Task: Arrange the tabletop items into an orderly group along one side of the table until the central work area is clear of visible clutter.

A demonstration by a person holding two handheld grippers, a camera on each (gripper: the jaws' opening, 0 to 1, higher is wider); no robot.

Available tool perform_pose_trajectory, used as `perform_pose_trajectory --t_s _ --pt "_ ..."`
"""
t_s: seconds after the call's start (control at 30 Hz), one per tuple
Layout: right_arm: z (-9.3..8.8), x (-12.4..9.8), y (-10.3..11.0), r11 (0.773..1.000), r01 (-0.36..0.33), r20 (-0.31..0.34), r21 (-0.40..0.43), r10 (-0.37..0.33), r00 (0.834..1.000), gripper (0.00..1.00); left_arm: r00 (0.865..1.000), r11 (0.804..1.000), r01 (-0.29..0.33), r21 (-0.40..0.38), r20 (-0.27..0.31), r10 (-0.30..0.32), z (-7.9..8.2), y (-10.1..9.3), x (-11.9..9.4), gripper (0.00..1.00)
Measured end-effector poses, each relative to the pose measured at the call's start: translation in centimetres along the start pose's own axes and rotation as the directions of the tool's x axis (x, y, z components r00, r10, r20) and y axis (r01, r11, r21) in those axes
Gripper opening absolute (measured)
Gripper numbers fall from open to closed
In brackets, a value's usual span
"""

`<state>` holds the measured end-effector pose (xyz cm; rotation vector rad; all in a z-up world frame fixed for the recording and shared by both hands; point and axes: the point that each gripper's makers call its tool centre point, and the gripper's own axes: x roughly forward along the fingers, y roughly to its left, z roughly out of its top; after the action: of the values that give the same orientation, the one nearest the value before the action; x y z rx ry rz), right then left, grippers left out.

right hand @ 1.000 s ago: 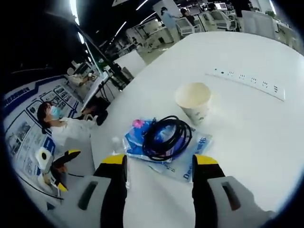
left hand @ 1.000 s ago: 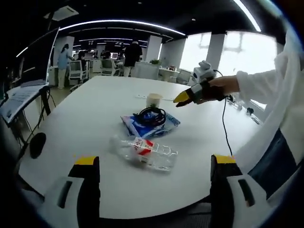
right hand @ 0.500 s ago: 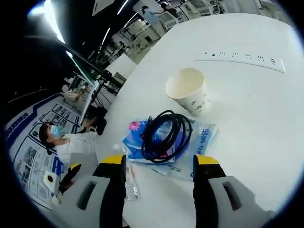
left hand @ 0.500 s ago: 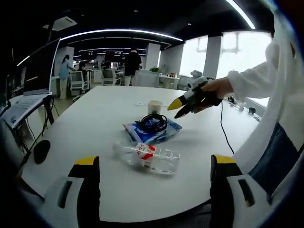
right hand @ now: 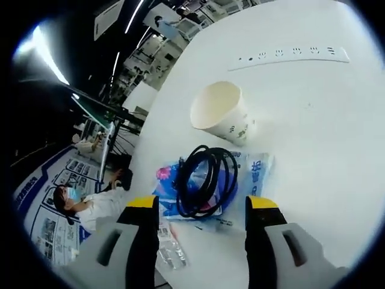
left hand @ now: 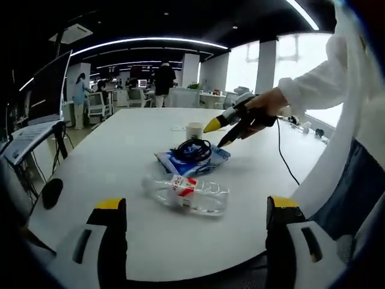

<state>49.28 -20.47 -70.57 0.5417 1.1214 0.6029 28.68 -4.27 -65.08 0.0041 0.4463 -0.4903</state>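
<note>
Two views: in the left gripper view the left gripper (left hand: pixel 191 211), fingers apart, faces a clear bottle (left hand: pixel 186 194) lying mid-counter (left hand: pixel 120 138), likely light and prone to roll; in the right gripper view the right gripper (right hand: pixel 195 208), fingers apart, hovers over a floppy cable coil (right hand: pixel 206 179) on a blue packet (right hand: pixel 252 171), best pinched across its bundled loops.

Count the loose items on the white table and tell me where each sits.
4: paper cup farthest, black cable coil atop blue packet, clear plastic bottle nearest the left gripper. Others may lie out of frame.
</note>
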Motion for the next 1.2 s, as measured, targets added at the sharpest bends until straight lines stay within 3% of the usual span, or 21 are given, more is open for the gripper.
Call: perform_pose_trajectory --t_s 0.4,0.63,0.9,1.0,1.2 --pt "-0.4 1.8 -0.5 0.998 0.054 -0.013 0.03 -0.053 0.998 0.55 1.0 0.999 0.007 0.053 -0.022 -0.005 -0.6 -0.4 0.1 0.96" --pt "0.1 2.5 -0.8 0.991 0.05 0.02 0.122 -0.053 0.998 0.54 0.998 0.998 0.012 0.066 -0.064 -0.008 -1.5 -0.4 0.4 0.94" --pt "0.1 2.8 -2.0 0.979 0.076 0.04 0.19 -0.085 0.996 0.4 0.998 0.997 0.014 0.075 -0.067 -0.009 -1.5 -0.4 0.5 0.92" --pt "0.1 3.0 -2.0 0.974 0.059 0.053 0.218 -0.072 0.996 0.39 0.995 0.997 0.023 0.079 -0.097 -0.015 -2.1 -0.7 0.8 0.92" --pt "-0.2 3.2 -2.3 0.965 0.068 0.054 0.252 -0.084 0.995 0.33 0.995 0.995 0.022 0.094 -0.101 -0.013 -2.2 -0.7 0.8 0.91"
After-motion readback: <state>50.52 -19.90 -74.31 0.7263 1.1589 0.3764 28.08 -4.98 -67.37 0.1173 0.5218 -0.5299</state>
